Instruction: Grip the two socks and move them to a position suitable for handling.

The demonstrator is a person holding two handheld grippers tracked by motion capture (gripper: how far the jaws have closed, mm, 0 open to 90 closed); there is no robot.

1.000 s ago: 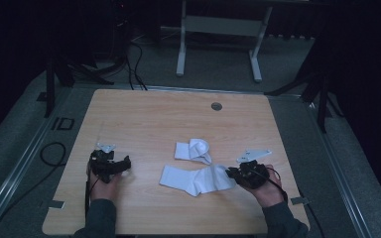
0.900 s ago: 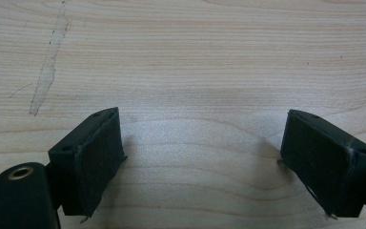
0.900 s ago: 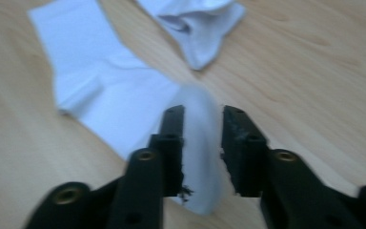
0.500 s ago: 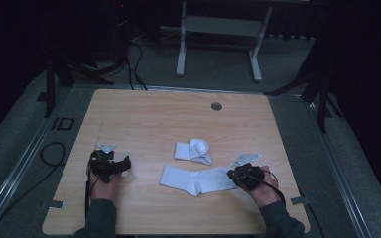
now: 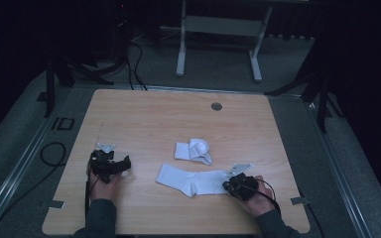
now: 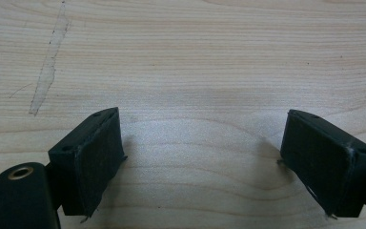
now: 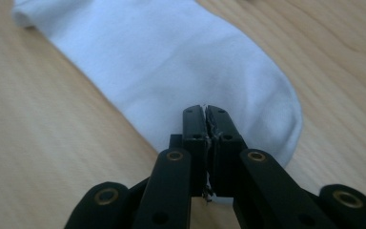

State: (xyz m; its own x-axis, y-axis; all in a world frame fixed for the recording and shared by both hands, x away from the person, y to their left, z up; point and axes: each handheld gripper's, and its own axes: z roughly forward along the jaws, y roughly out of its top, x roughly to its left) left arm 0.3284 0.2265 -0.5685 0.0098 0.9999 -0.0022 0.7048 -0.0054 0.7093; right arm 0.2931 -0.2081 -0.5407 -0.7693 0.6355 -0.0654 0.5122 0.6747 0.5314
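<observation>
**Flat sock: lifting by the toe**

The flat sock (image 5: 191, 179) lies on the desk (image 5: 149, 119), near its front edge. The right tongs (image 7: 205, 110) are clamped on its toe hem. Lift slowly, keeping the fabric pinched. The left tongs (image 6: 200, 143) stand apart over bare wood, ready to take the cuff.

Bare wood is seen across the far half of the table (image 5: 144, 114), from 10 to 2 o'clock. The middle is blocked by the folded sock (image 5: 194, 150), and the flat sock (image 5: 191, 178) at 6 o'clock.
</observation>
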